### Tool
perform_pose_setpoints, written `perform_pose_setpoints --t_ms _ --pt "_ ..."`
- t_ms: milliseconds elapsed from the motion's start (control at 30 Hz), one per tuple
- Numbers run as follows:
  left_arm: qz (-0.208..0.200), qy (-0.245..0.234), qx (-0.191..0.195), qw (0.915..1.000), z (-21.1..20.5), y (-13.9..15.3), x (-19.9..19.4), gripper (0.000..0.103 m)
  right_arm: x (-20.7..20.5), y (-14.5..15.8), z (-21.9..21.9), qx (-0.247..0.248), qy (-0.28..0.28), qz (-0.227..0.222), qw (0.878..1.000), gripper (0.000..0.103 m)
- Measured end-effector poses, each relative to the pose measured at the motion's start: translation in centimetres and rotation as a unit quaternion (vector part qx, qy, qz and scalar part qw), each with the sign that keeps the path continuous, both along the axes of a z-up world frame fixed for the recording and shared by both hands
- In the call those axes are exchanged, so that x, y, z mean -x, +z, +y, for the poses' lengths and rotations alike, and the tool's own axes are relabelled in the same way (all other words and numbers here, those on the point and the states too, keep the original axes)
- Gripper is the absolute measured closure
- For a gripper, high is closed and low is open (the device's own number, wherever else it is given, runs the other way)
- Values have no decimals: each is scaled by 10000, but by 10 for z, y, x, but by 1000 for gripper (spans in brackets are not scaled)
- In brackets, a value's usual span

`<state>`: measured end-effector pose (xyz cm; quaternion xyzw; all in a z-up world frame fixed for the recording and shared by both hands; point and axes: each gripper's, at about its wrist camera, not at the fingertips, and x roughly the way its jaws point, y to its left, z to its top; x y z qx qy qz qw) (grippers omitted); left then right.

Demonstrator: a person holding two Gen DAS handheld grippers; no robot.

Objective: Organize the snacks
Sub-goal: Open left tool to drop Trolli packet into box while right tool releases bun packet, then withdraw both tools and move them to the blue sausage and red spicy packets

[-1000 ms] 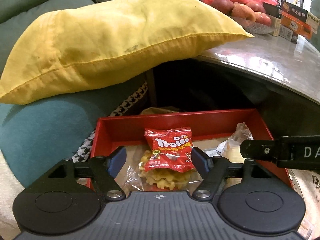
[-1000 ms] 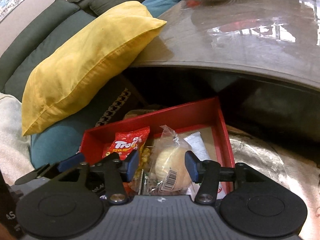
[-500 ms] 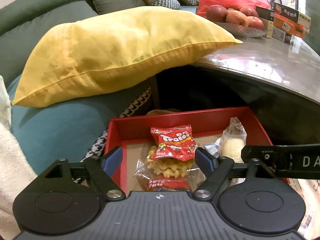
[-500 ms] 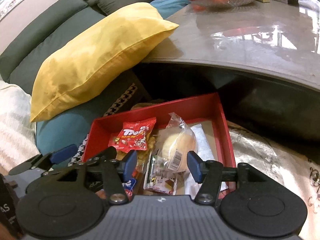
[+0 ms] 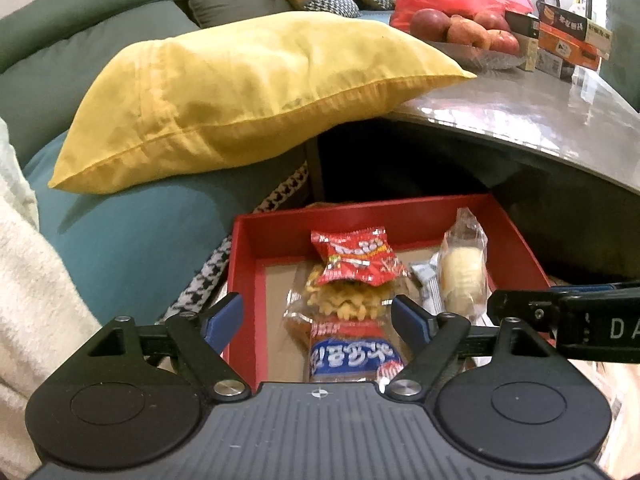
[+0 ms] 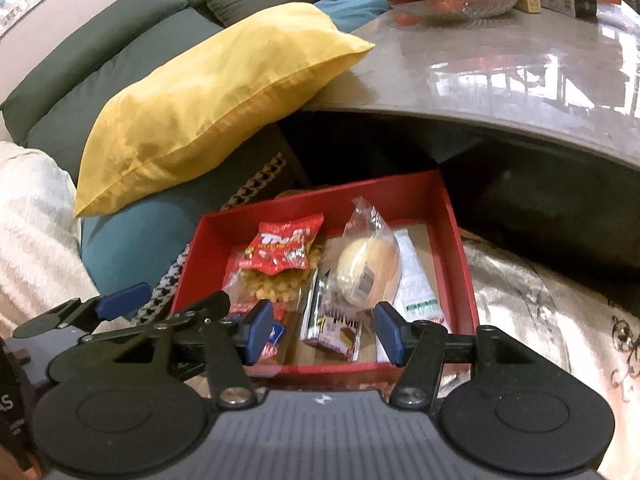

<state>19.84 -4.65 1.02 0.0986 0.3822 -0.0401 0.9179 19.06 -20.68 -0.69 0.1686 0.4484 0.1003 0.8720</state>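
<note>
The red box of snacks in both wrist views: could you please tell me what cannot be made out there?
- Red box: its near wall, left wrist view, is behind the left claw.
- Blue-labelled packet: lower end hidden by that claw's body.
- Flat white packet: print too small to read, right wrist view.
- Stacked cartons: lettering too small.

The red gummy packet (image 6: 280, 249), ahead of the right gripper's left finger, reads "Trolli". Right of the left gripper's fingers, the black bar (image 5: 592, 320) shows white letters "DA"; other print stays illegible.
</note>
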Motion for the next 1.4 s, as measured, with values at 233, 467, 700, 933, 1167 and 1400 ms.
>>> perform_pose_setpoints --t_ms 233,467,700,933,1167,1400 --pt "295 -40 22 9996 15 -11 20 17 22 -17 9 227 216 300 9991 51" --pt "613 16 -64 9981 32 -28 43 16 49 -39 18 370 477 663 9960 51" --pt "885 137 131 9959 48 -35 56 16 75 -63 36 417 724 999 9915 51" --pt "899 92 119 9958 51 -35 58 15 82 -94 60 805 909 1228 9850 40" --pt "1175 225 135 9927 58 -50 50 15 88 -103 89 1203 1282 1045 9789 3" --pt "1475 252 93 9887 50 -69 39 15 92 -105 100 1618 1529 1006 9697 3"
